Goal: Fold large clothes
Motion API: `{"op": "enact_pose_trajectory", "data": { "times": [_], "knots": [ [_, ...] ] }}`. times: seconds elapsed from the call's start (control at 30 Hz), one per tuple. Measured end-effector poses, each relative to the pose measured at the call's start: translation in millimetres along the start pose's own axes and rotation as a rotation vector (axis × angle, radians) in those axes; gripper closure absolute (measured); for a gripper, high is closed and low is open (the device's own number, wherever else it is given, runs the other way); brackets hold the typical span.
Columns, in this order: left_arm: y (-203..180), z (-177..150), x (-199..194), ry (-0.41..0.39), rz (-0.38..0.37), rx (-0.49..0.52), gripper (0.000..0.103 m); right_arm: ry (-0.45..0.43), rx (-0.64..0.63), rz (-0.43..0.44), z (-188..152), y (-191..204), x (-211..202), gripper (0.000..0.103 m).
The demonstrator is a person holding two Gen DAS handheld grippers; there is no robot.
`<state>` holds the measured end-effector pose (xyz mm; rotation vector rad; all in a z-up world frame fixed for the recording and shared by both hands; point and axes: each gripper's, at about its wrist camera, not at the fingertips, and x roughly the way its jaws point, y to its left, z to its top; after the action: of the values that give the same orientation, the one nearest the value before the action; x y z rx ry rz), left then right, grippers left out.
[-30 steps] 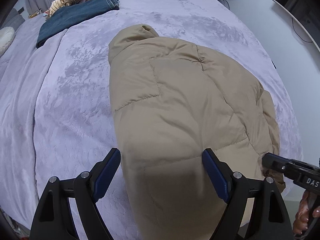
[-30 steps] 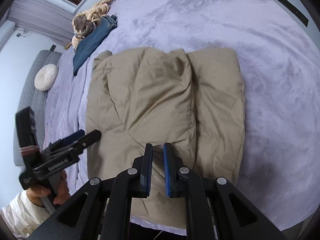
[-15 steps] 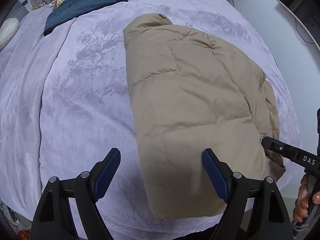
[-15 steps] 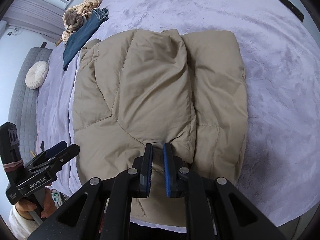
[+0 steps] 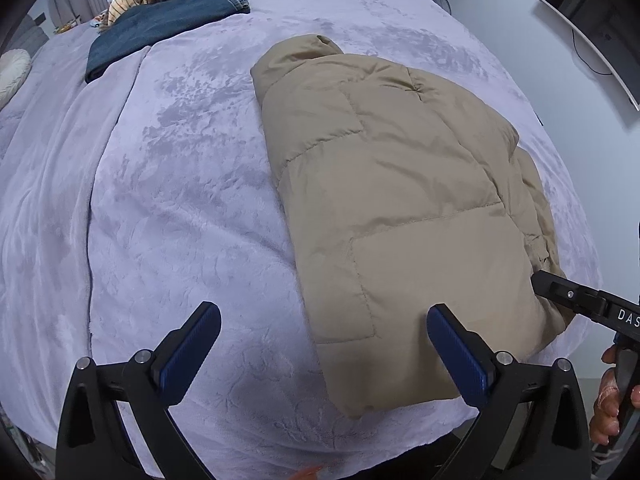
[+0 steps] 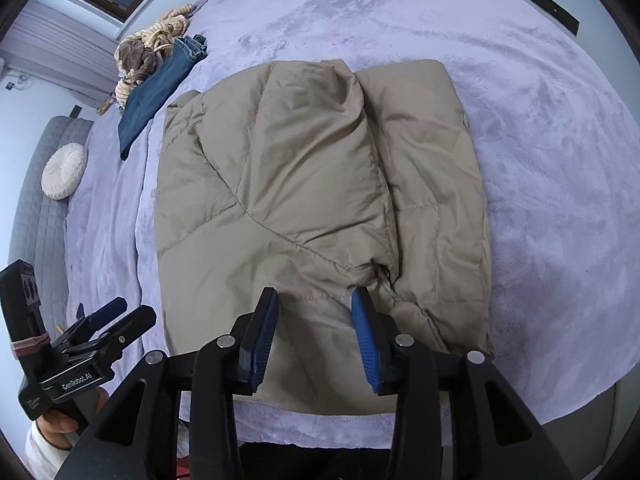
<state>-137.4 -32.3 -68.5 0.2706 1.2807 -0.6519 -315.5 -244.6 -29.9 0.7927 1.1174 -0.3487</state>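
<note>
Your right tool [image 6: 314, 314] has spread its blue pads, which were nearly together half a second ago, and your left tool [image 5: 320, 344] has pulled back, so the jacket's near hem now shows in full. The left tool's body reads "GenRobot.AI" in the right wrist view; the right tool's body shows the letters "DAS" at 3 o'clock in the left wrist view, the rest cut off.

The tan puffer jacket [image 6: 304, 184] lies folded on the lavender bed blanket [image 5: 172, 184]. Your right tool hangs open over the jacket's near hem, gripping nothing. Your left tool stands wide open and empty, with the jacket [image 5: 400, 184] running from 12 to 4 o'clock of it and its right pad over the near hem. Folded jeans [image 5: 160, 24] lie at 11 o'clock, well apart from the jacket.
</note>
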Motion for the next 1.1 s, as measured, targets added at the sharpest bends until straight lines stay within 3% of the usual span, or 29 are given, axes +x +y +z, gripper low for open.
{"op": "enact_pose_trajectory", "data": {
  "times": [0.17, 0.43, 0.5, 0.9, 1.1],
  "knots": [
    [7.5, -2.0, 0.7, 0.004, -0.006, -0.011, 0.000, -0.022, 0.018, 0.003, -5.5, 0.2, -9.1, 0.039],
    [16.8, 15.3, 13.9, 0.015, -0.008, -0.070, 0.000, -0.041, 0.023, 0.002, 20.0, -15.4, -22.9, 0.029],
    [17.9, 22.3, 16.7, 0.016, -0.012, -0.109, 0.000, -0.033, 0.026, 0.011, 29.5, -22.4, -22.6, 0.022],
    [13.8, 59.4, 51.0, 0.032, -0.129, -0.196, 0.000, 0.016, 0.079, 0.072, 93.7, -80.7, -0.8, 0.019],
    [15.3, 67.8, 65.7, 0.043, -0.216, -0.225, 0.000, 0.062, 0.166, 0.181, 109.3, -116.2, 31.6, 0.018]
  ]
}}
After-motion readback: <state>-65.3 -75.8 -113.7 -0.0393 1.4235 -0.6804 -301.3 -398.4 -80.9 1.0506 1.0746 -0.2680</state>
